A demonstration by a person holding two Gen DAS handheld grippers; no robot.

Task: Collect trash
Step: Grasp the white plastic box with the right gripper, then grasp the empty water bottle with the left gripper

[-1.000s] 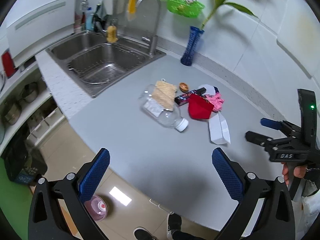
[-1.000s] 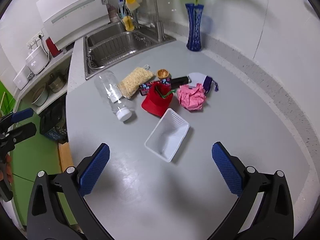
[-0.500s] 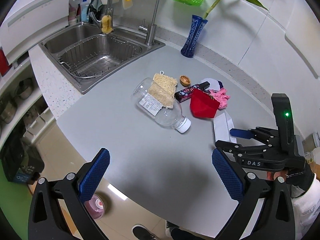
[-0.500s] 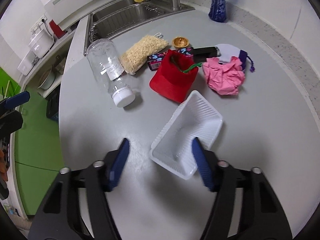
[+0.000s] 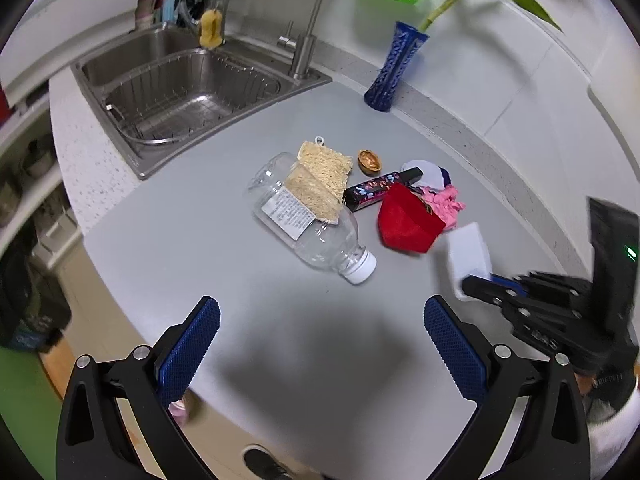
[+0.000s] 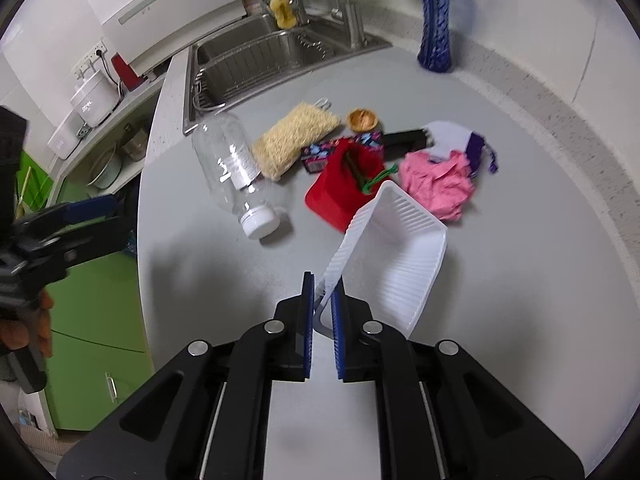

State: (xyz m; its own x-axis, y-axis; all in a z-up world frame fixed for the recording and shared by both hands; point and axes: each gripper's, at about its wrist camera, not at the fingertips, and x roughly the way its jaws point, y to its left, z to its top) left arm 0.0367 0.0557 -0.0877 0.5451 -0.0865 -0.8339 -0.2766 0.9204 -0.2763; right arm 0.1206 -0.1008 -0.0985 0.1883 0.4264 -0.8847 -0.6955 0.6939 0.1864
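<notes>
Centrally, the right gripper (image 6: 322,300) was seen clamped on the near corner of the white plastic tray (image 6: 394,240), tilted up off the grey countertop (image 6: 520,260); its jaws had just been closing. The left gripper (image 5: 318,344) was held wide and empty. The tray's gripped corner was partly hidden by the pads (image 6: 308,312).
</notes>
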